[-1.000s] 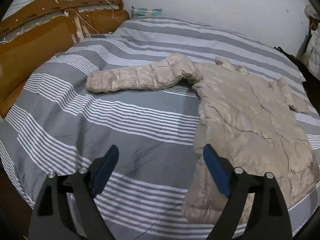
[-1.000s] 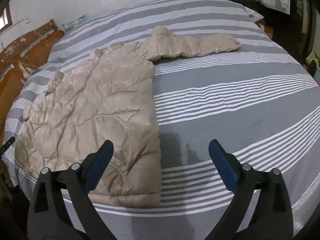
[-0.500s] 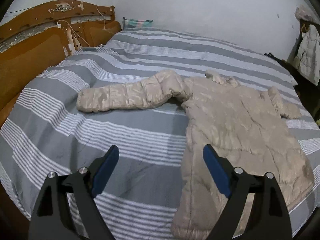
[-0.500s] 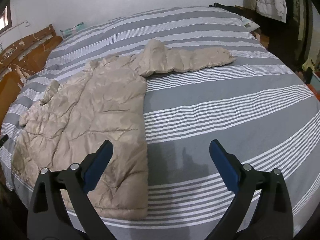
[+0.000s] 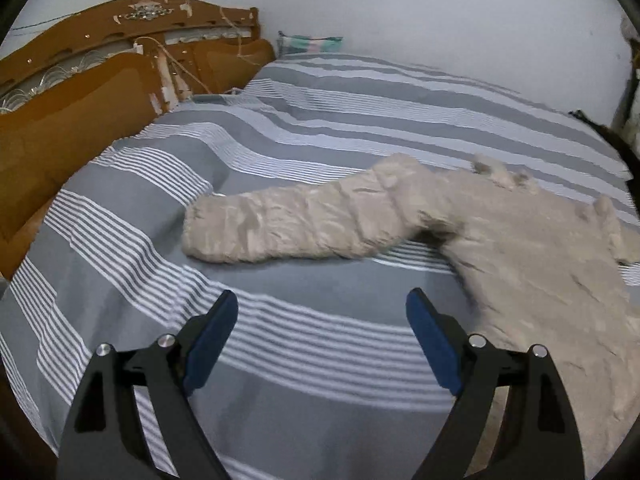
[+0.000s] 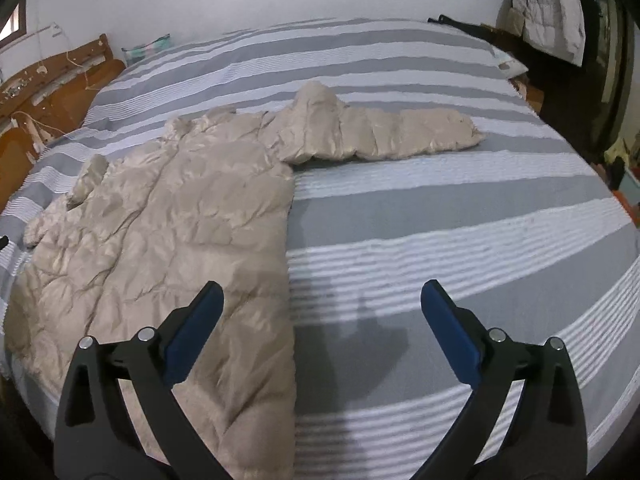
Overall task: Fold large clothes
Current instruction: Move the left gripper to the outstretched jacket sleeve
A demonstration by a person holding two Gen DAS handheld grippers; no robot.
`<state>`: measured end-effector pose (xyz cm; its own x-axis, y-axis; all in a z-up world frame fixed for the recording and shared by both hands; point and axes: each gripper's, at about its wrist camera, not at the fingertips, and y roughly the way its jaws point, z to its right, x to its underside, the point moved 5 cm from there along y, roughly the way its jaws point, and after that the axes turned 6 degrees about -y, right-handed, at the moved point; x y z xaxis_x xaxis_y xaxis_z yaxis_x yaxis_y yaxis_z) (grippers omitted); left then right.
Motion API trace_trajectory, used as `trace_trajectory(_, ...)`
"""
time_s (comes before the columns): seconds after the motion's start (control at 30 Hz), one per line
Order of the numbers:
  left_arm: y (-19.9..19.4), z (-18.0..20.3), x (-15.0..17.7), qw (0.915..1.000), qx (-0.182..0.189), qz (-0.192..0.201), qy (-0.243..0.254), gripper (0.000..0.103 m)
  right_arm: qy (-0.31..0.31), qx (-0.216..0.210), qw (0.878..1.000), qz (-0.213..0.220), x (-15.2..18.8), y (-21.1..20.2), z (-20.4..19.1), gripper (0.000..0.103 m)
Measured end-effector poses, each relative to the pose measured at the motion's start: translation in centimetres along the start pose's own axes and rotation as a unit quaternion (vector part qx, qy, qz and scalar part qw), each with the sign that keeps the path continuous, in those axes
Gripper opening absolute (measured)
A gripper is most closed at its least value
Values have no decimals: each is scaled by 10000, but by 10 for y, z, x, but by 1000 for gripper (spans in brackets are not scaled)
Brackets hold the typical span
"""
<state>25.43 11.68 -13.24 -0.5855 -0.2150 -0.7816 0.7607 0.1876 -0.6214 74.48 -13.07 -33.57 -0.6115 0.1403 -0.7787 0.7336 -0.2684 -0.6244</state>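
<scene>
A beige quilted puffer jacket (image 6: 168, 216) lies flat on the striped bed, also seen in the left wrist view (image 5: 540, 264). One sleeve (image 5: 296, 220) stretches out sideways in the left wrist view; the other sleeve (image 6: 384, 132) stretches out in the right wrist view. My left gripper (image 5: 322, 312) is open and empty, above the bedding just short of its sleeve. My right gripper (image 6: 322, 300) is open and empty, over the jacket's side edge near the hem.
The bed has a grey and white striped cover (image 6: 460, 220). A carved wooden headboard (image 5: 80, 80) stands at the left. A white wall (image 5: 400, 12) runs behind the bed. A white jacket (image 6: 548, 8) hangs at the far right beside dark furniture (image 6: 592, 92).
Both grippers have moved forward and lower toward the jacket. The left one now faces the outstretched sleeve much closer. Both stay open. The jacket has not moved.
</scene>
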Motion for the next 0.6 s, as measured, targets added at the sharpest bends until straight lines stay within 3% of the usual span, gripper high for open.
trace_trajectory(0.27, 85, -16, -30, 9989, -352, 148, 261, 86, -7, 234, 9981, 576, -67, 48, -19, 100)
trace_trajectory(0.43, 135, -32, -44, 9983, -575, 98, -38, 86, 9, 187, 9973, 706, -95, 72, -50, 100)
trace_trajectory(0.6, 168, -38, -52, 9971, -755, -68, -2, 86, 231, -5, 9979, 604, -105, 97, -72, 100)
